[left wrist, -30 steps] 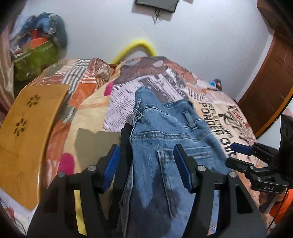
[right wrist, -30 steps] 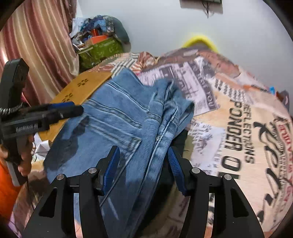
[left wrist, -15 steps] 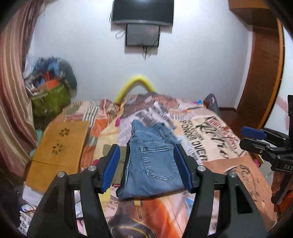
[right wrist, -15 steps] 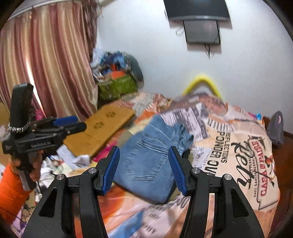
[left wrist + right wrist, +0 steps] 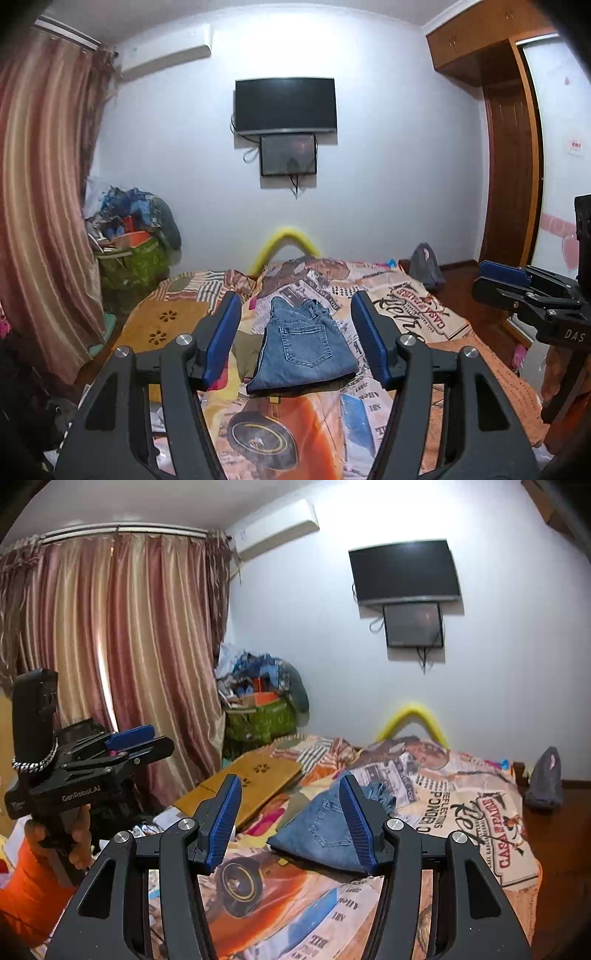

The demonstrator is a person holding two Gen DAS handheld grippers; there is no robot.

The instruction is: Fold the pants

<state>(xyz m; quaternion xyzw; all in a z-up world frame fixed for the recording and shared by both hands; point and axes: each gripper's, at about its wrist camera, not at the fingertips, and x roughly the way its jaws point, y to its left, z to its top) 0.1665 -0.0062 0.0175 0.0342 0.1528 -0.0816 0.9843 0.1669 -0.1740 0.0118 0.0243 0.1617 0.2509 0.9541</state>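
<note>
The blue jeans (image 5: pixel 303 349) lie folded into a compact rectangle on the patterned bed cover (image 5: pixel 424 310), back pocket up. They also show in the right wrist view (image 5: pixel 325 834). My left gripper (image 5: pixel 301 332) is open and empty, held well back from and above the jeans. My right gripper (image 5: pixel 290 819) is open and empty, also pulled back from the bed. Each gripper shows in the other's view, the right one (image 5: pixel 517 291) at the far right and the left one (image 5: pixel 122 746) at the left, held by a hand.
A wooden lap board (image 5: pixel 162 325) lies on the bed left of the jeans. A green bag piled with clutter (image 5: pixel 129 258) stands by the curtain (image 5: pixel 110 664). A TV (image 5: pixel 286 103) hangs on the far wall. A wooden wardrobe (image 5: pixel 509 147) is at the right.
Both grippers have drawn back and risen from right over the jeans to far away from the bed. The jeans stay folded on the cover.
</note>
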